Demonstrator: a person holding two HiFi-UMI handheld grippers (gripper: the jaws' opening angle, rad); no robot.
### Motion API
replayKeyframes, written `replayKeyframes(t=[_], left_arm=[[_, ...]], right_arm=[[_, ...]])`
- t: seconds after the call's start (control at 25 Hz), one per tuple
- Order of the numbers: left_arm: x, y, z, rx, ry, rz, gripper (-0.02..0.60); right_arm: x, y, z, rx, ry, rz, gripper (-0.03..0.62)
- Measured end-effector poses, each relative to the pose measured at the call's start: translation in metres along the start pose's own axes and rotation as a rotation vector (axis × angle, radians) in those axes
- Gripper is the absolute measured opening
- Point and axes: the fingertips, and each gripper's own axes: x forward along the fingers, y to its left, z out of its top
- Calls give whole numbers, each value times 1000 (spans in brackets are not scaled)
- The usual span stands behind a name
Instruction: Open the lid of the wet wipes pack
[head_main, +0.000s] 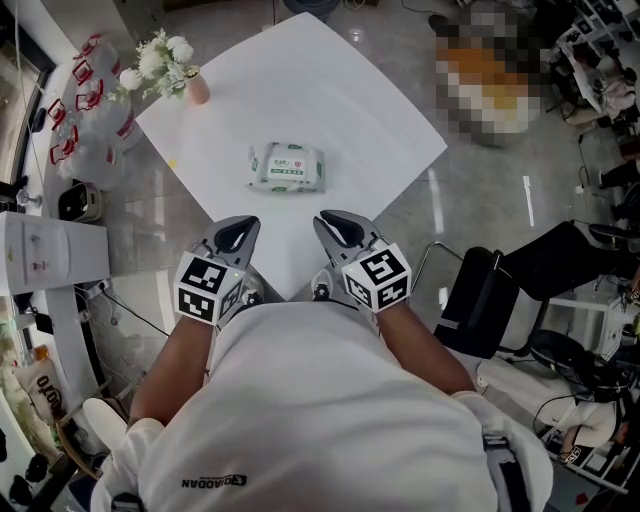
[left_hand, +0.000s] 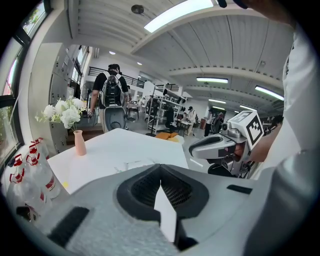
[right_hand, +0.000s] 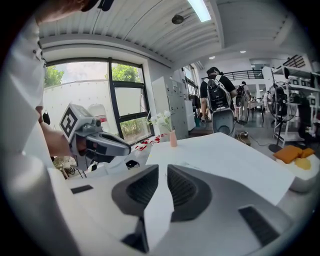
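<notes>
Head view shows left gripper (head_main: 245, 224) and right gripper (head_main: 328, 220) closed on nothing, wet wipes pack (head_main: 288, 167) lid indistinct.

From the head view the pack (head_main: 287, 167) is too small for me to read its print or make out the lid. In the left gripper view my left fingers (left_hand: 140, 189) cover all of it but a thin strip. Past my right fingers (right_hand: 186, 190) I cannot pick it out. My shirt (head_main: 330, 400) hides the near tip of the bench (head_main: 330, 90).
</notes>
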Motion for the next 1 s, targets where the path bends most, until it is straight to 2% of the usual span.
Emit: replayKeyframes(t=[0.12, 0.36, 0.52, 0.72, 1.0], left_arm=[[0, 2, 0, -4, 0, 1, 0], [-1, 3, -3, -17, 3, 7, 0], [-4, 6, -7, -31, 3, 13, 0], [-13, 16, -20, -55, 14, 45, 0], [-30, 29, -34, -93, 11, 96, 0]], right_arm=[[1, 0, 0, -25, 9, -3, 67], [6, -3, -5, -77, 36, 0, 54], [24, -9, -10, -229, 72, -7, 41], [61, -17, -21, -427, 167, -3, 40], [114, -33, -40, -595, 290, 10, 41]])
